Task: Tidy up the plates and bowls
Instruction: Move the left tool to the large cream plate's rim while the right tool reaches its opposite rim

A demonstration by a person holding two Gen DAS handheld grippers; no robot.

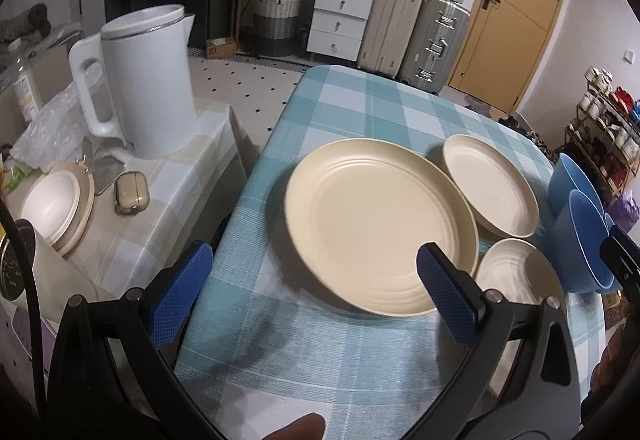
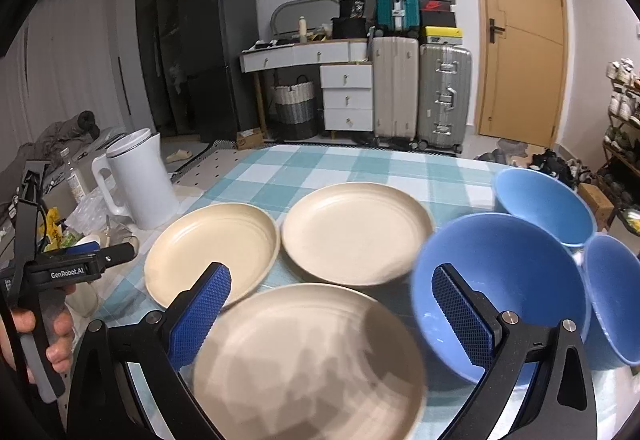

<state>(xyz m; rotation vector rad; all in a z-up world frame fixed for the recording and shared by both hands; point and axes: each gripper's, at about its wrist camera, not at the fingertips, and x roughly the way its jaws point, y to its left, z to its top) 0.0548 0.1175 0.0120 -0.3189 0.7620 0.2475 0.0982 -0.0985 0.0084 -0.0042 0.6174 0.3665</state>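
Three cream plates lie on the checked tablecloth. In the left wrist view the left plate [image 1: 380, 224] is just ahead of my open, empty left gripper [image 1: 312, 264], with the far plate [image 1: 490, 184] and the near plate [image 1: 516, 272] to its right. In the right wrist view the near plate [image 2: 308, 364] lies under my open, empty right gripper [image 2: 332, 280], with the left plate [image 2: 212, 252] and the far plate [image 2: 356, 232] beyond. Three blue bowls stand at the right: near one [image 2: 500, 288], far one [image 2: 544, 204], right-edge one [image 2: 616, 296].
A white kettle [image 1: 148, 80] stands on a side table [image 1: 132, 236] left of the dining table, with a small dish [image 1: 52, 208], an earbud case [image 1: 131, 191] and plastic wrap. Suitcases [image 2: 420, 92], drawers and a door stand behind. The tablecloth [image 1: 280, 352] edge drops at left.
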